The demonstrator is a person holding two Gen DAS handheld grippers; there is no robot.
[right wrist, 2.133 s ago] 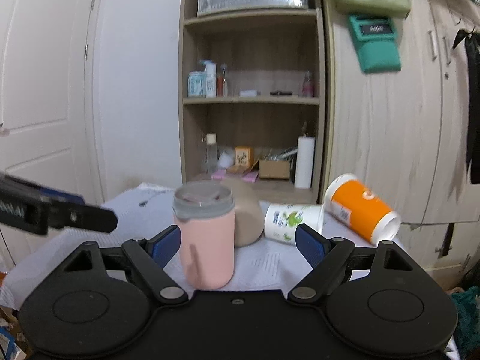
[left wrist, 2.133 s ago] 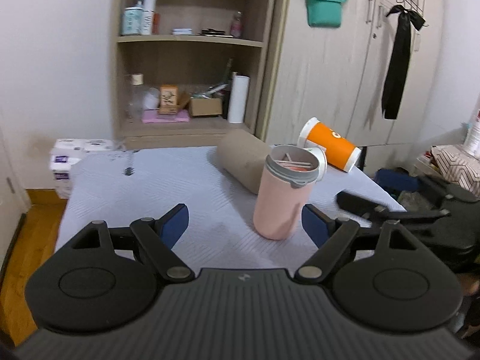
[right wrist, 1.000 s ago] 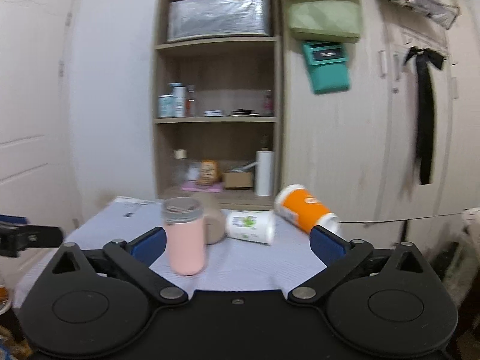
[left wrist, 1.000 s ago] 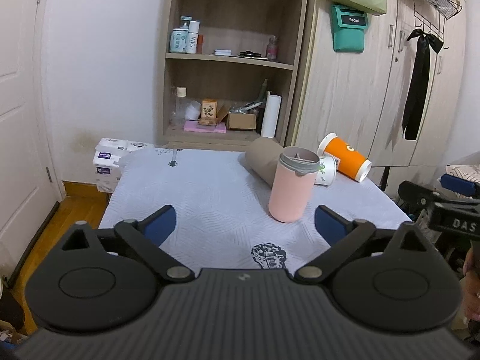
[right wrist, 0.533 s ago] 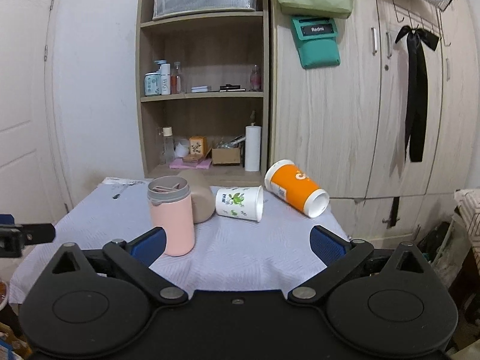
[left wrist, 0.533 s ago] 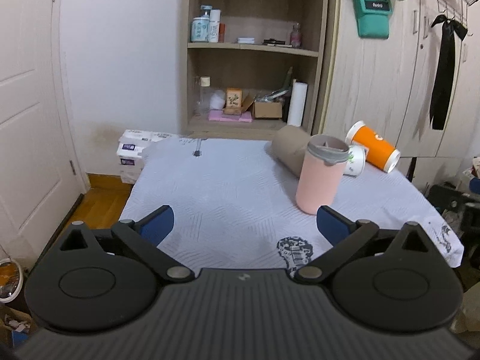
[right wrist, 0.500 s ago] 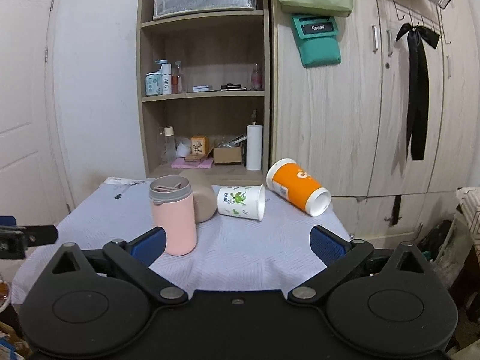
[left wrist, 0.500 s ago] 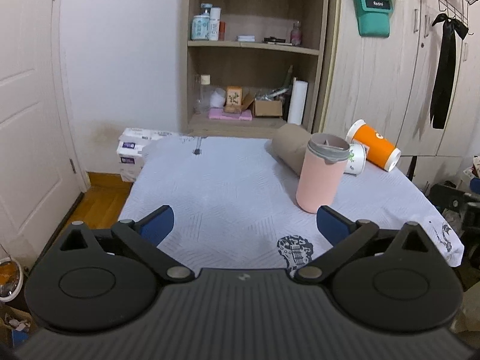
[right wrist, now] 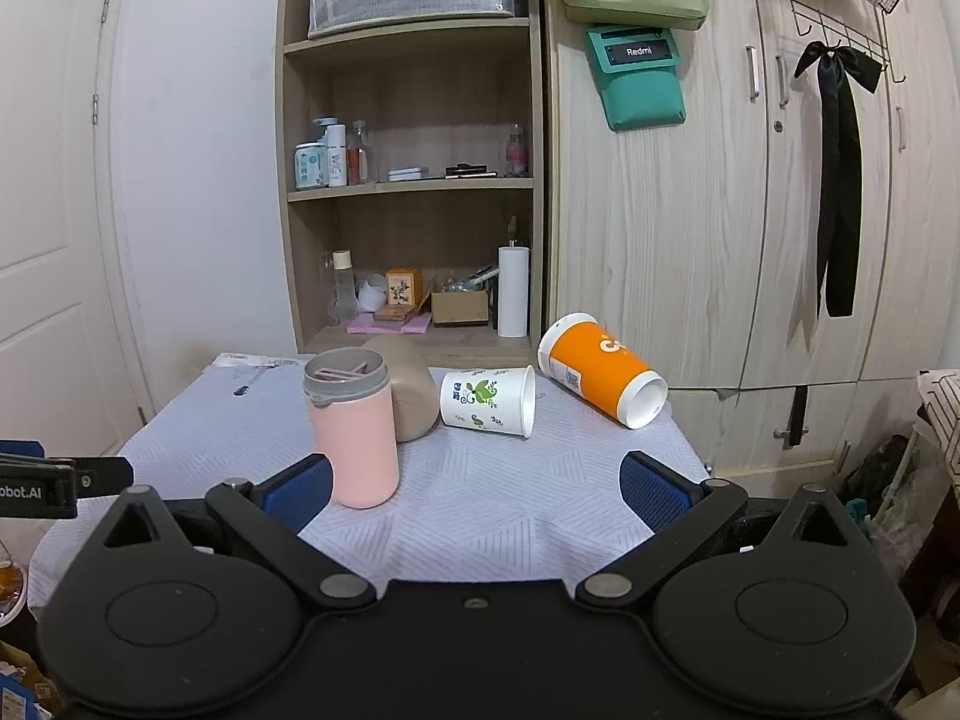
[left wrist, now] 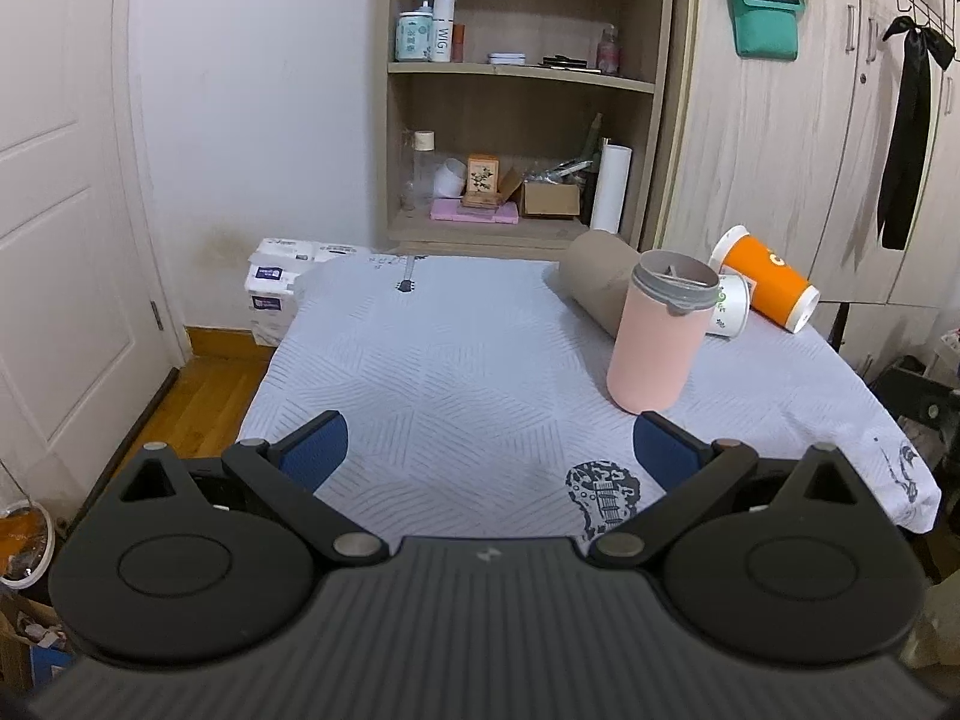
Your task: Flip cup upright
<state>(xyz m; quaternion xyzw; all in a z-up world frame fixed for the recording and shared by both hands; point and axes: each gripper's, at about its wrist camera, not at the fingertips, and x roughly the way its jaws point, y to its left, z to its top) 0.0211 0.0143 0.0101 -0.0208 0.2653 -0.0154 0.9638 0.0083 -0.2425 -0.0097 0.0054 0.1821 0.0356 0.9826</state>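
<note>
A pink cup (left wrist: 657, 339) with a grey rim stands upright on the table; it also shows in the right wrist view (right wrist: 355, 435). Behind it lie a beige cup (right wrist: 408, 396), a white cup with green leaves (right wrist: 489, 401) and an orange cup (right wrist: 600, 378), all on their sides. The orange cup (left wrist: 768, 285) and beige cup (left wrist: 594, 279) also show in the left wrist view. My left gripper (left wrist: 486, 456) is open and empty, back from the cups. My right gripper (right wrist: 474, 492) is open and empty at the table's near edge.
A grey patterned cloth covers the table (left wrist: 450, 360). A wooden shelf (right wrist: 414, 180) with bottles and boxes and a wardrobe (right wrist: 720, 210) stand behind. The other gripper's tip (right wrist: 66, 480) shows at the left in the right wrist view. A door (left wrist: 54, 240) is at the left.
Both grippers have pulled back from the pink cup, which stays upright on the table. In the last half second almost nothing has moved.
</note>
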